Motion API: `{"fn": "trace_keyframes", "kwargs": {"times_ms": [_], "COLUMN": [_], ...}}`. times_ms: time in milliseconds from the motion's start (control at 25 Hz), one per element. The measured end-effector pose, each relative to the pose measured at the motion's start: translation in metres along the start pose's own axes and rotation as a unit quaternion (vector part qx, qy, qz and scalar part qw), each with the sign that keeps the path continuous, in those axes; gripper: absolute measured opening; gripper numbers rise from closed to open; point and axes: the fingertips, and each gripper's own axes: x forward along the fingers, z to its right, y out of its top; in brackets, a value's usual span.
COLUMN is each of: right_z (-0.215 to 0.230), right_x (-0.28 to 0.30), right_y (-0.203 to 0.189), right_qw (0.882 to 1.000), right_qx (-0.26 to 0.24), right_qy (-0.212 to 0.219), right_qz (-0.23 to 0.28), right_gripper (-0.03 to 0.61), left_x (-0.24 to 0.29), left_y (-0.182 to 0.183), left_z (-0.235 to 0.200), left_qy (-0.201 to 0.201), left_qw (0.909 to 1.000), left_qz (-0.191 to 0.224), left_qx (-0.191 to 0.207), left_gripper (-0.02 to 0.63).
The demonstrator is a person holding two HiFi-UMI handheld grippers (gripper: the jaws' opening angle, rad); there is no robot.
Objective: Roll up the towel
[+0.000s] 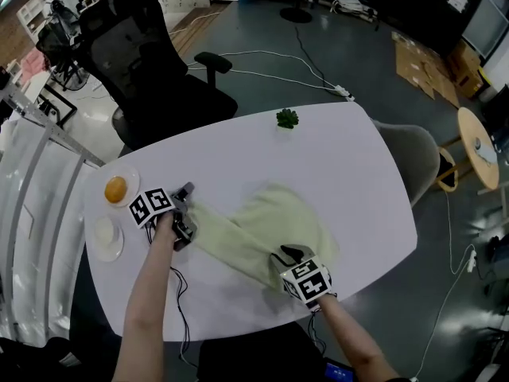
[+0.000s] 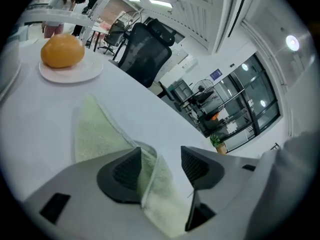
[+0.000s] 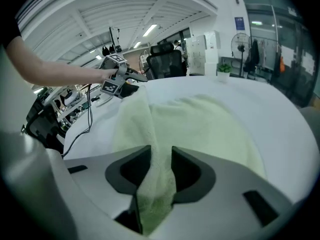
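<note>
A pale green towel (image 1: 270,228) lies rumpled on the white table (image 1: 350,165), stretched between my two grippers. My left gripper (image 1: 189,213) is at the towel's left corner. In the left gripper view the towel (image 2: 95,134) edge rests against one pad, with a clear gap to the other, so the left gripper (image 2: 160,164) is open. My right gripper (image 1: 285,255) is at the towel's near edge. In the right gripper view a thick fold of the towel (image 3: 200,124) lies loosely between the parted jaws of the right gripper (image 3: 161,166).
An orange (image 1: 116,189) on a white plate sits at the table's left end, with a second small plate (image 1: 104,233) in front of it. A small green plant (image 1: 287,118) is at the far edge. A black office chair (image 1: 151,62) and a grey chair (image 1: 421,161) flank the table.
</note>
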Motion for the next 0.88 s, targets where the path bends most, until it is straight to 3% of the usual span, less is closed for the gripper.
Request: {"fn": "trace_keyframes", "kwargs": {"times_ms": [360, 600, 880], "right_z": [0.005, -0.021, -0.062], "right_x": [-0.052, -0.060, -0.049], "right_y": [0.037, 0.022, -0.009], "right_qw": [0.997, 0.996, 0.995], "right_qx": [-0.045, -0.074, -0.094], "right_qy": [-0.037, -0.037, -0.019], "right_qz": [0.052, 0.039, 0.016], "right_gripper": [0.227, 0.247, 0.261], "left_x": [-0.054, -0.089, -0.100], "left_y": [0.017, 0.000, -0.043], "left_z": [0.033, 0.018, -0.014], "left_qy": [-0.063, -0.069, -0.067], "left_qw": [0.9974, 0.9969, 0.9973], "left_qz": [0.018, 0.011, -0.029], "left_qx": [0.032, 0.036, 0.007], "left_gripper": [0.325, 0.333, 0.341]}}
